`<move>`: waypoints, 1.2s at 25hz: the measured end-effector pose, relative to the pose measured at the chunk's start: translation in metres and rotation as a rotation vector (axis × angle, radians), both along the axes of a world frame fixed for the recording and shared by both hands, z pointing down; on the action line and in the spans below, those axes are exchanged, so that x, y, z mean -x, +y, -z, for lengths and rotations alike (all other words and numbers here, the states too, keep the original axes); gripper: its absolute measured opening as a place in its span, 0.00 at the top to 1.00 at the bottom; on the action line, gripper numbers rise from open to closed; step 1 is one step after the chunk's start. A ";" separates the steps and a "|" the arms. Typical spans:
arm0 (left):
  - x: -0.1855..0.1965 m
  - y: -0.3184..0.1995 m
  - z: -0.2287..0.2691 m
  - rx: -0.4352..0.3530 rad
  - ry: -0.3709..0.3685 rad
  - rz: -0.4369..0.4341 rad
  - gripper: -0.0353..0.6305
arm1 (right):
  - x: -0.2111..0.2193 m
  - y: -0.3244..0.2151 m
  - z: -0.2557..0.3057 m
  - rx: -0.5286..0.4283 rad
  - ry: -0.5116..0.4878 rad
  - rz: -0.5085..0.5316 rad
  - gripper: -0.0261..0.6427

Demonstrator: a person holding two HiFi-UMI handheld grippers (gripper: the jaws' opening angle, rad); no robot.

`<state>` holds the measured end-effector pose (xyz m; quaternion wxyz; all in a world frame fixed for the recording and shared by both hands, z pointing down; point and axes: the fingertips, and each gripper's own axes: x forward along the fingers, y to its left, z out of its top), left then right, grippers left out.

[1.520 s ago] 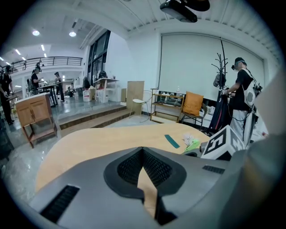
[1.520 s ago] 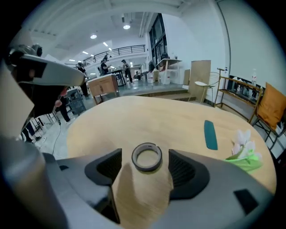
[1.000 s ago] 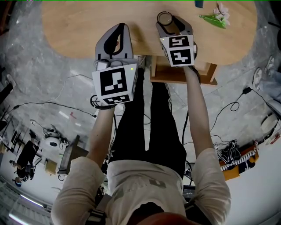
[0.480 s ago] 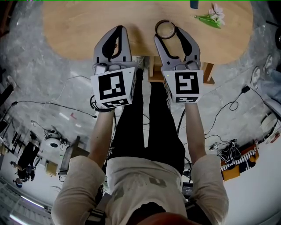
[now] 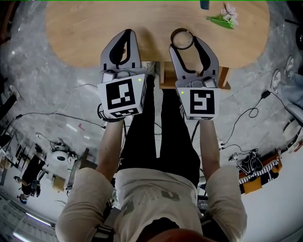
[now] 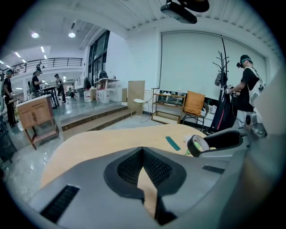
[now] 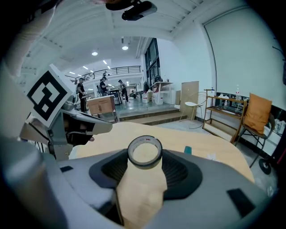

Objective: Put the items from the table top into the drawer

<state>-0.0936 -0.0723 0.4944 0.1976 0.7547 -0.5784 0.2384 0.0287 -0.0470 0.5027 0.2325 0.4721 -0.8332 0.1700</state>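
Observation:
A dark roll of tape (image 5: 182, 38) sits between the tips of my right gripper (image 5: 182, 41), which is shut on it above the near edge of the wooden table (image 5: 75, 28). The right gripper view shows the tape roll (image 7: 144, 152) upright between the pads, with that gripper (image 7: 144, 156) clamped on both sides. My left gripper (image 5: 125, 37) hovers beside it over the table edge, shut with nothing in it; its tips (image 6: 143, 150) meet. A wooden drawer (image 5: 223, 76) stands open under the table, below the right gripper.
At the table's far right lie a green and white flower sprig (image 5: 222, 18) and a teal item (image 5: 204, 4). The teal strip (image 6: 173, 143) also shows in the left gripper view. Cables, shoes and clutter cover the floor around the person's legs.
My right gripper has lifted with the tape roll and tilted flatter, drawing back toward the person. The left gripper has stayed where it was.

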 end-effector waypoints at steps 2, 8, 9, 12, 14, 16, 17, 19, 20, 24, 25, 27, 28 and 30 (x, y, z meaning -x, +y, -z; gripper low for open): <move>0.000 0.000 -0.002 0.004 -0.004 -0.003 0.94 | 0.001 0.001 -0.002 0.011 -0.003 0.012 0.59; -0.002 0.002 -0.006 0.013 -0.017 -0.023 0.94 | 0.028 0.072 -0.053 0.095 0.158 0.404 0.59; -0.002 0.004 -0.008 0.015 -0.019 -0.026 0.94 | 0.027 0.089 -0.067 0.126 0.178 0.454 0.59; -0.003 0.008 -0.012 0.023 -0.027 -0.038 0.94 | 0.011 0.137 -0.112 0.223 0.240 0.584 0.59; -0.003 0.011 -0.014 0.027 -0.034 -0.046 0.94 | -0.001 0.164 -0.139 0.276 0.294 0.674 0.59; -0.004 0.014 -0.016 0.033 -0.037 -0.052 0.94 | -0.010 0.183 -0.163 0.315 0.352 0.755 0.59; -0.004 0.015 -0.017 0.036 -0.039 -0.056 0.94 | -0.013 0.189 -0.174 0.330 0.377 0.783 0.59; -0.007 0.017 -0.020 0.043 -0.042 -0.065 0.94 | -0.016 0.196 -0.194 0.357 0.413 0.824 0.59; -0.008 0.018 -0.021 0.047 -0.043 -0.069 0.94 | -0.016 0.199 -0.204 0.368 0.428 0.846 0.59; -0.014 0.023 -0.022 0.053 -0.042 -0.085 0.94 | -0.011 0.211 -0.232 0.398 0.477 0.946 0.59; -0.014 0.024 -0.023 0.054 -0.042 -0.088 0.94 | -0.009 0.214 -0.237 0.404 0.484 0.965 0.59; -0.014 0.026 -0.025 0.058 -0.043 -0.090 0.94 | -0.003 0.219 -0.244 0.411 0.489 0.994 0.59; -0.013 0.027 -0.026 0.060 -0.044 -0.089 0.94 | 0.000 0.221 -0.247 0.411 0.491 1.006 0.59; -0.011 0.027 -0.027 0.062 -0.044 -0.084 0.94 | 0.006 0.222 -0.250 0.409 0.497 1.026 0.59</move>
